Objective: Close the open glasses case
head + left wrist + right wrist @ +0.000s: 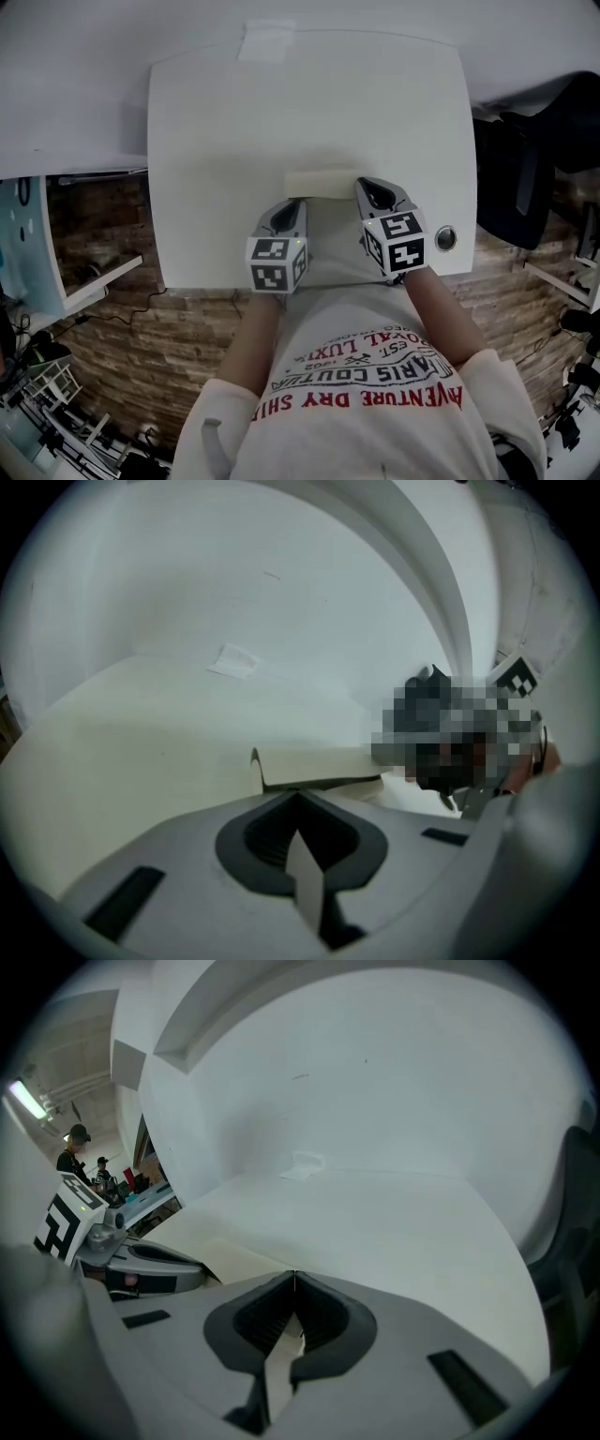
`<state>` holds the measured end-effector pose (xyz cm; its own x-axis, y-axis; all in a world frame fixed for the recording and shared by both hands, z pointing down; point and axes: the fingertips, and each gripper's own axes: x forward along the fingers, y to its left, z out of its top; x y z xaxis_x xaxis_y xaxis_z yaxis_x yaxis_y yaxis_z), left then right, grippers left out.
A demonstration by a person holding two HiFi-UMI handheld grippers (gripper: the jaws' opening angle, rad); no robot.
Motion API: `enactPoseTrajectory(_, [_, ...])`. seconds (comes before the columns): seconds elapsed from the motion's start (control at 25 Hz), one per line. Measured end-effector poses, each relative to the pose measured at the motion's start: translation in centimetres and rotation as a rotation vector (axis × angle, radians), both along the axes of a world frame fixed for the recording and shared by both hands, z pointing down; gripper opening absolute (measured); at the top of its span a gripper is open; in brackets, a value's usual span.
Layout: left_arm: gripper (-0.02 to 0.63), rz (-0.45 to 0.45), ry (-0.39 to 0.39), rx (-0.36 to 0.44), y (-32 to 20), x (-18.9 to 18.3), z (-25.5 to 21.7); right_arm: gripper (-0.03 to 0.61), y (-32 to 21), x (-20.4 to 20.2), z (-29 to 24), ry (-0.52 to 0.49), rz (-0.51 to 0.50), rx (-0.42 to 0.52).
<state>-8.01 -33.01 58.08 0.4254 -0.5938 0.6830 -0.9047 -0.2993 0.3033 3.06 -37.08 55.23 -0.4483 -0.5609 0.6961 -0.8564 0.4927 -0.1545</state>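
A cream glasses case [322, 185] lies flat near the front of the white table [234, 141], and its lid looks lowered. My left gripper [298, 202] is shut and empty, its tips just at the case's near left end. My right gripper [362, 184] is also shut with nothing in it, and sits against the case's right end. In the left gripper view the case [314, 764] lies straight ahead of the closed jaws. The right gripper view shows the case [220, 1252] to the left, with the left gripper [141, 1265] beyond it.
A pale tape patch [265, 42] is stuck at the table's far edge. A round metal grommet [445, 238] sits at the front right corner. A black chair [530, 164] stands to the right, and a white shelf unit [37, 244] stands to the left.
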Motion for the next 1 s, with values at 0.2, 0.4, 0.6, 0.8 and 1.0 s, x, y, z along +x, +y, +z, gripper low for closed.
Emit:
enactPoseTrajectory(0.2, [-0.002, 0.024, -0.031, -0.032, 0.7, -0.4, 0.4, 0.012, 0.8, -0.4, 0.4, 0.011, -0.017, -0.004])
enactPoseTrajectory(0.4, [-0.002, 0.013, -0.033, -0.047, 1.8, -0.5, 0.7, 0.012, 1.5, -0.4, 0.5, 0.016, -0.026, -0.004])
enactPoseTrajectory(0.6, [-0.002, 0.007, -0.042, -0.013, 1.7, -0.8, -0.5, 0.012, 1.6, -0.4, -0.5, 0.004, -0.025, 0.031])
enactPoseTrajectory(0.8, [-0.002, -0.005, -0.026, 0.107, 0.1, -0.8, -4.9, 0.012, 1.2, -0.2, -3.9, -0.04, -0.003, 0.148])
enactPoseTrajectory(1.0, [-0.002, 0.004, -0.004, 0.256, -1.3, 0.0, -11.2, 0.012, 1.1, 0.2, -8.6, -0.097, 0.024, 0.254])
